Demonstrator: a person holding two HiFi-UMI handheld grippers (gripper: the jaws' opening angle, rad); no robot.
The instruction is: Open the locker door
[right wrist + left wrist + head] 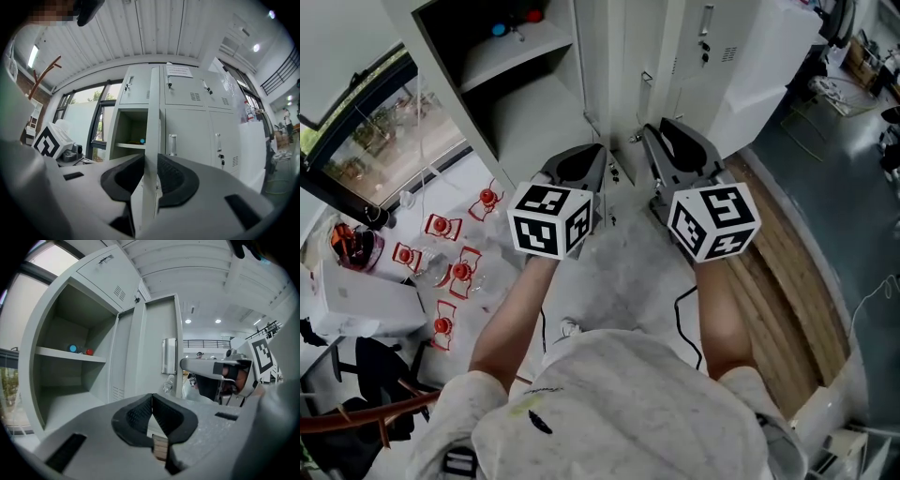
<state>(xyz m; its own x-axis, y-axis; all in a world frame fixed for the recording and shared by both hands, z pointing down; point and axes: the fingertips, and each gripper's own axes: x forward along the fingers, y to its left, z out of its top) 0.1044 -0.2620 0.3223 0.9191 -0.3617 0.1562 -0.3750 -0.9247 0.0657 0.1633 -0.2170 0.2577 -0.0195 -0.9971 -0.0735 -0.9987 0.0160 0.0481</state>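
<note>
Locker door (153, 117) stands edge-on between the pads of your right claw (151, 165), which pinches its free edge. The open compartment (129, 133) lies to that claw's left. Hold the pinch firm and swing along the door's arc rather than pulling straight, or the thin sheet may slip out. Your left claw (152, 401) is pressed together, empty.

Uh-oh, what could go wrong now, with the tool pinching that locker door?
1. The right tool pinches only the thin edge of the open locker door, so it might slip off when pulled.
2. The left tool is shut and empty on the side of the open compartment. The door could bump it if it swung that way.
3. A black cable lies on the floor close by and could trip someone stepping back.
</note>
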